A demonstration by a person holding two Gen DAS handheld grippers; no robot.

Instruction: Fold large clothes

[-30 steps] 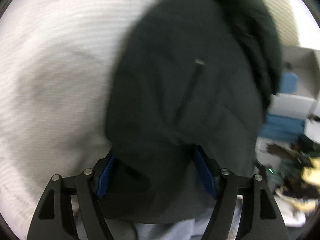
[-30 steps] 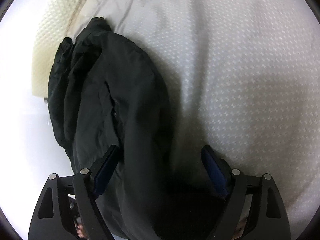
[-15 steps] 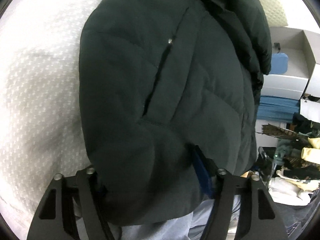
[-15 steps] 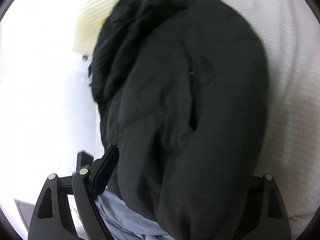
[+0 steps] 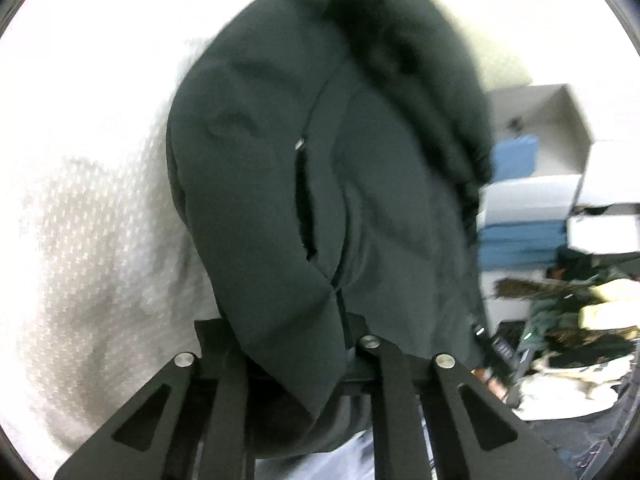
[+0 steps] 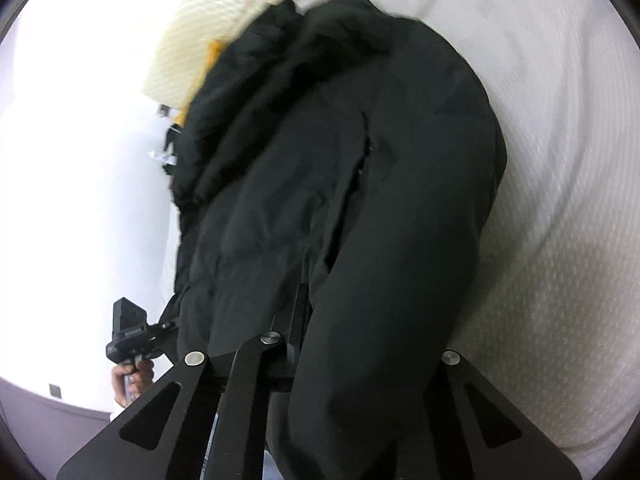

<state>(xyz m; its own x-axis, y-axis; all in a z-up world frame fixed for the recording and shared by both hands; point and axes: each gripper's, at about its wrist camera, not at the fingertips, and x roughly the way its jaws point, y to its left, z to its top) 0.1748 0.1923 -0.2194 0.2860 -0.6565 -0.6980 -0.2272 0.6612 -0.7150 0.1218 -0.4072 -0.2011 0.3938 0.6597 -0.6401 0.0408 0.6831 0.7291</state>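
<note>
A dark puffy jacket (image 5: 340, 184) lies on a white textured bedspread (image 5: 92, 240), its near edge lifted. My left gripper (image 5: 288, 336) is shut on the jacket's near hem; the fabric drapes over the fingers and hides the tips. In the right wrist view the same jacket (image 6: 360, 200) fills the middle, its fur-trimmed hood at the far end. My right gripper (image 6: 352, 344) is shut on another fold of the hem, and the fabric covers its right finger. The other gripper and the hand holding it (image 6: 132, 344) show at the lower left.
A cream pillow (image 6: 192, 40) lies at the head of the bed. To the right of the bed are white open boxes (image 5: 536, 152), blue folded items (image 5: 520, 240) and a pile of clothes (image 5: 572, 320). The bedspread (image 6: 560, 160) stretches to the right of the jacket.
Both grippers have shut on the jacket's near hem, having been open around it a second ago. The hem has risen toward the cameras and now drapes over the fingers.
</note>
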